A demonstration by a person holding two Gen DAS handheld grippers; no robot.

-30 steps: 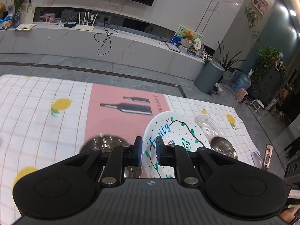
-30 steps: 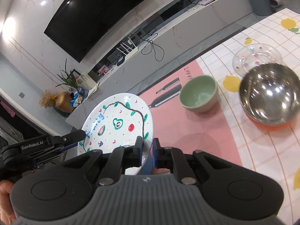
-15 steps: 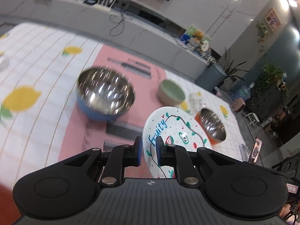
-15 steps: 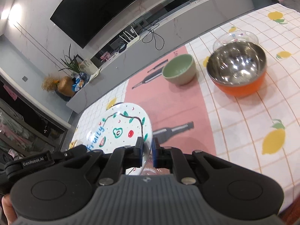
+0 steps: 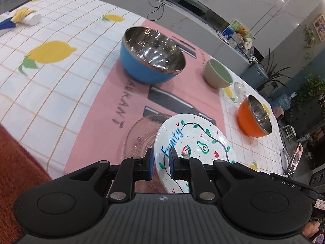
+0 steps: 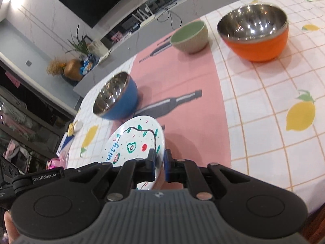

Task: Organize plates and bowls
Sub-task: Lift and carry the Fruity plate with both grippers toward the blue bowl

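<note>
Lowered since the earlier frames, the painted plate (image 5: pixel 195 142) is now held close above the pink runner (image 5: pixel 130 93) near the counter's front edge, where half a second ago it was carried higher. It is pinched at opposite rims by both tools: the left hand-held gripper (image 5: pixel 161 163) is closed narrowly on the rim by the blue lettering, and the right hand-held gripper (image 6: pixel 159 165) is clamped on the rim at the other side. The plate is tilted, and a clear ribbed glass plate (image 5: pixel 140 136) is seen lying on the runner directly beneath and beside it; whether the two are touching cannot be told. Farther back on the runner a blue steel-lined bowl (image 5: pixel 152 55) is set upright, with a small green bowl (image 5: pixel 218 76) beyond it toward the far edge. An orange steel-lined bowl (image 6: pixel 255 37) is placed on the lemon-print cloth (image 6: pixel 274 105) toward the counter's right edge, well apart from the plate.
</note>
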